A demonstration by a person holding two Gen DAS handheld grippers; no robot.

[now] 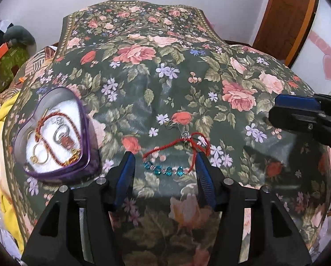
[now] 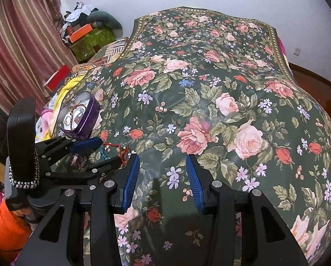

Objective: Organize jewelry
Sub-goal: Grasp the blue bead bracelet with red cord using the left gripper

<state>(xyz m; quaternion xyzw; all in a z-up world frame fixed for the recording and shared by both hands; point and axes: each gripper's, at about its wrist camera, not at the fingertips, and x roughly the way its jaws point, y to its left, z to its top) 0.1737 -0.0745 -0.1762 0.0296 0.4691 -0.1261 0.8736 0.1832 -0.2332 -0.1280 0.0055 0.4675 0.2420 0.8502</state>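
A red cord bracelet with teal beads (image 1: 165, 168) lies on the floral bedspread (image 1: 176, 84). My left gripper (image 1: 165, 161) is open, its blue-padded fingers (image 1: 126, 168) on either side of the bracelet, low over the cloth. A purple heart-shaped box (image 1: 54, 130) to the left holds a red cord necklace, a silver pendant and gold rings on white lining. In the right wrist view my right gripper (image 2: 163, 166) is open and empty over the bedspread; the left gripper (image 2: 94, 153), the bracelet (image 2: 123, 149) and the box (image 2: 81, 117) show at its left.
The right gripper's finger (image 1: 298, 106) shows at the right edge of the left wrist view. Yellow cloth (image 1: 1, 133) and clutter lie beside the bed's left edge. Boxes (image 2: 85, 35) and a curtain (image 2: 21, 44) stand by the far wall.
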